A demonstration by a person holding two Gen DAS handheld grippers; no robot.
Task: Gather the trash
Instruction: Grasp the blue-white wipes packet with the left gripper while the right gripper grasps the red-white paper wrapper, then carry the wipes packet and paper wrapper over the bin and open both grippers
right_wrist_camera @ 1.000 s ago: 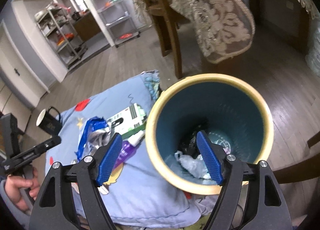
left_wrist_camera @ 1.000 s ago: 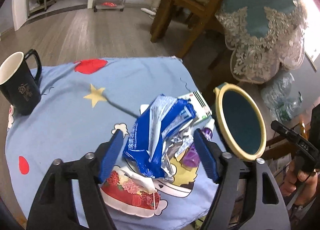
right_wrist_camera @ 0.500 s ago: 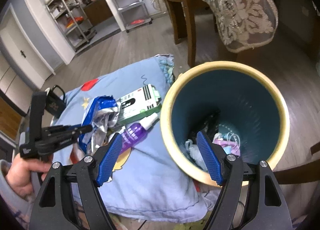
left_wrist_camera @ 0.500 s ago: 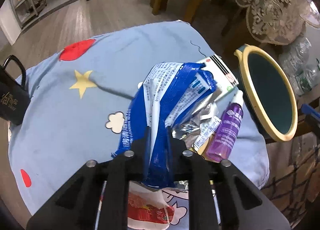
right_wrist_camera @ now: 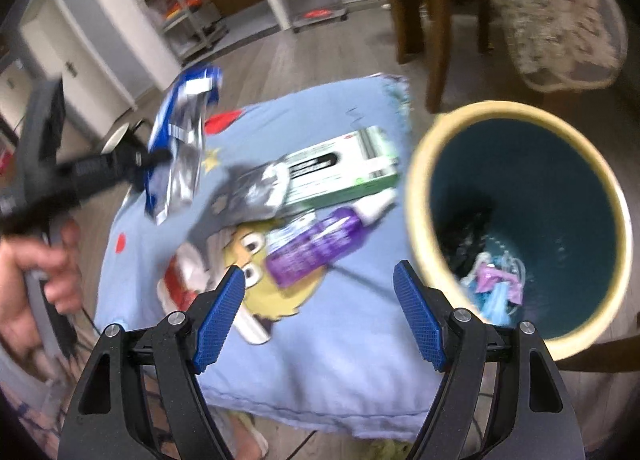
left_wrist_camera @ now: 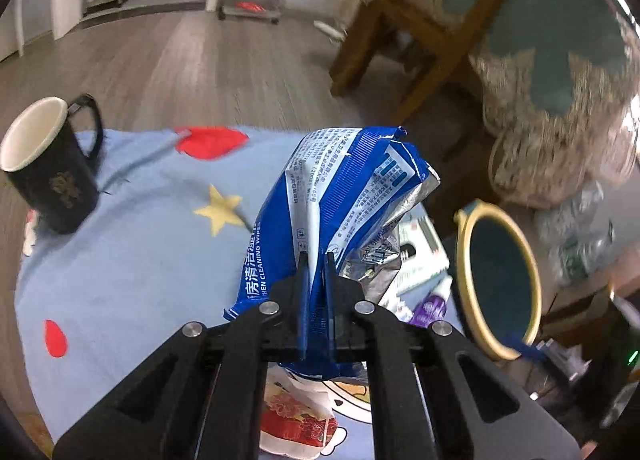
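Wrapper (left_wrist_camera: 340, 196) is getting pinched by the left tool (left_wrist_camera: 315, 260), jaws clenched tight on its lower blue part, so the blue and silver packet is standing up right in front of that tool and hanging clear of the surface (left_wrist_camera: 132, 244), which is wearing a light blue cartoon cloth. Off to that tool's right, the bin (left_wrist_camera: 498, 280) with the yellow rim is sitting just past the edge of the surface, and a black mug (left_wrist_camera: 48, 172) is standing well off to its left. Right tool (right_wrist_camera: 320, 300) is hovering released, blue pads wide apart with nothing between them. Just ahead of it a purple bottle (right_wrist_camera: 316, 244) is lying on the cloth, with a green and white box (right_wrist_camera: 344, 172) lying beyond that. Bin's open mouth is sitting to the right tool's right, some scraps showing at the bottom. A hand (right_wrist_camera: 36, 272) is gripping the left tool's handle, far over on the left.
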